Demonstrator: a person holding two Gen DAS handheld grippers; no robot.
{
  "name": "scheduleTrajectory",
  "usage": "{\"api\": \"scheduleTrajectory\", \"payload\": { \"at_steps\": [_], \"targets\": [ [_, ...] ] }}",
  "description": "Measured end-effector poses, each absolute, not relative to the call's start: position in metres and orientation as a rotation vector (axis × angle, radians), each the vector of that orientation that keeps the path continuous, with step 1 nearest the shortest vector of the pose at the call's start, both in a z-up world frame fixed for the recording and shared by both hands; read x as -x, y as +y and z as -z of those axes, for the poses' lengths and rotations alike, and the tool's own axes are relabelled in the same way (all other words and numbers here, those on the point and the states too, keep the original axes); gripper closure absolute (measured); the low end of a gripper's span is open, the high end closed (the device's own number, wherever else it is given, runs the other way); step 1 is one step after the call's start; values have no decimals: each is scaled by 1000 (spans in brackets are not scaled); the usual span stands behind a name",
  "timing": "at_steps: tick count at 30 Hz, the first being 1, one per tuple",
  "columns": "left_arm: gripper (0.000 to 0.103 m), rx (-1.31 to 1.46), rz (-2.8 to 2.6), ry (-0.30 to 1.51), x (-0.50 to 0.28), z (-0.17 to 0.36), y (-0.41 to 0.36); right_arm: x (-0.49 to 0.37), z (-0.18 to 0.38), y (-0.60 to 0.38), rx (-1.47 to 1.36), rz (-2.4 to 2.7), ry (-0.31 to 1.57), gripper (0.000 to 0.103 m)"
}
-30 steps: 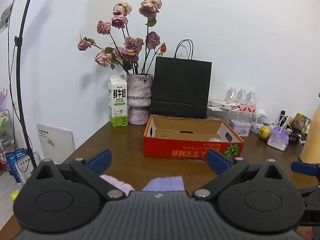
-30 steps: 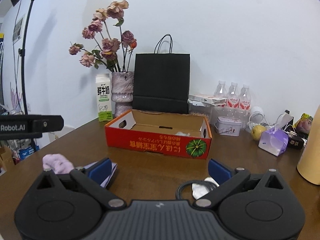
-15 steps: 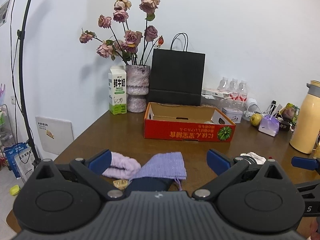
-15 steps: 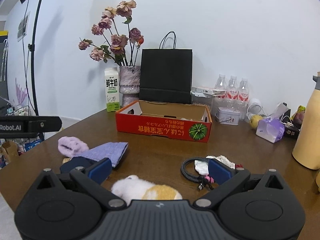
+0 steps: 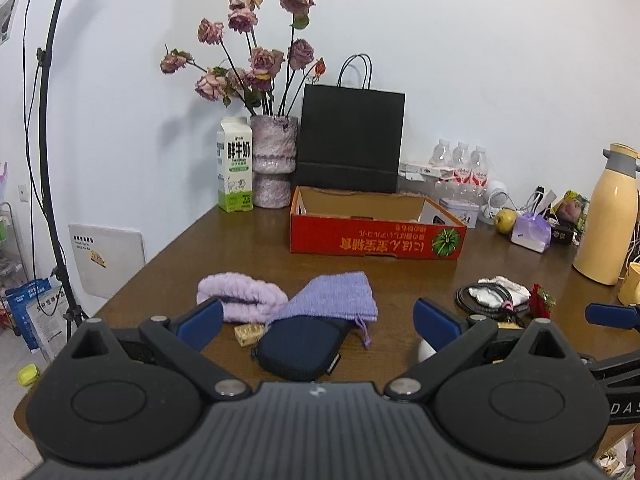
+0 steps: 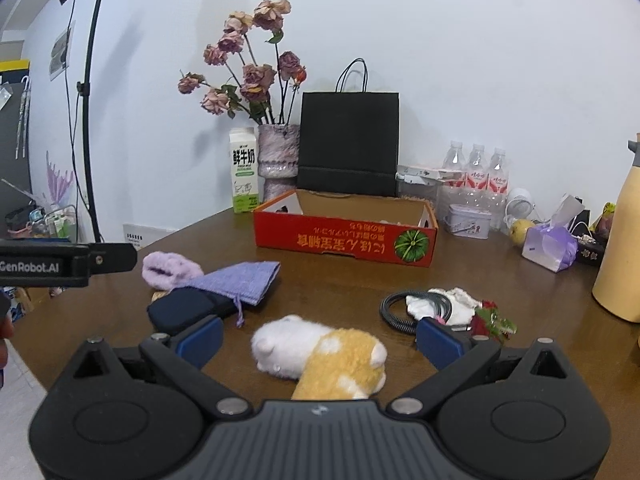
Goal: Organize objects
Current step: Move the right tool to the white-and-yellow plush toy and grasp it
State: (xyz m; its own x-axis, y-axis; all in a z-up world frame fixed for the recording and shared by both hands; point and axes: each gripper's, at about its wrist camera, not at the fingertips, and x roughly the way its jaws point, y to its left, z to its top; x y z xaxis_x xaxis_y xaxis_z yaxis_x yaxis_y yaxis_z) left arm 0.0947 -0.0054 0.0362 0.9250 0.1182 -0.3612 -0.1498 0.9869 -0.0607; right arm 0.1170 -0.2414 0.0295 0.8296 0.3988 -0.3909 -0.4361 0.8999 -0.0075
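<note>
Both grippers stand wide open, holding nothing. Ahead of the left gripper (image 5: 316,322) lie a navy pouch (image 5: 298,346), lilac bag (image 5: 334,300) and fuzzy roll (image 5: 240,300). Between the right gripper's (image 6: 318,340) fingers lies a plush toy (image 6: 320,356); the red box (image 6: 346,236) sits farther ahead.

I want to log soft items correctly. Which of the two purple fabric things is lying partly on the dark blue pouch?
The flat knitted purple bag overlaps the dark blue pouch. The fluffy lilac roll sits beside it, on the table.
</note>
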Motion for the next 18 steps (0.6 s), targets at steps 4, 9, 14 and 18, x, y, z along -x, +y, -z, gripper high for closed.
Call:
{"api": "scheduleTrajectory", "payload": {
  "at_steps": [4,9,14,18],
  "targets": [
    [0,91,-127,377,-91,-28,-5,-111,-22,-242,103,-442,405,0],
    [0,86,-117,393,-87,-19,-6,-110,-10,-244,95,-442,437,0],
    [0,97,-115,417,-93,-9,-2,-119,3,-246,77,-434,478,0],
    [0,101,-119,435,-99,-3,0,-131,13,-245,59,-431,512,0]
  ]
}}
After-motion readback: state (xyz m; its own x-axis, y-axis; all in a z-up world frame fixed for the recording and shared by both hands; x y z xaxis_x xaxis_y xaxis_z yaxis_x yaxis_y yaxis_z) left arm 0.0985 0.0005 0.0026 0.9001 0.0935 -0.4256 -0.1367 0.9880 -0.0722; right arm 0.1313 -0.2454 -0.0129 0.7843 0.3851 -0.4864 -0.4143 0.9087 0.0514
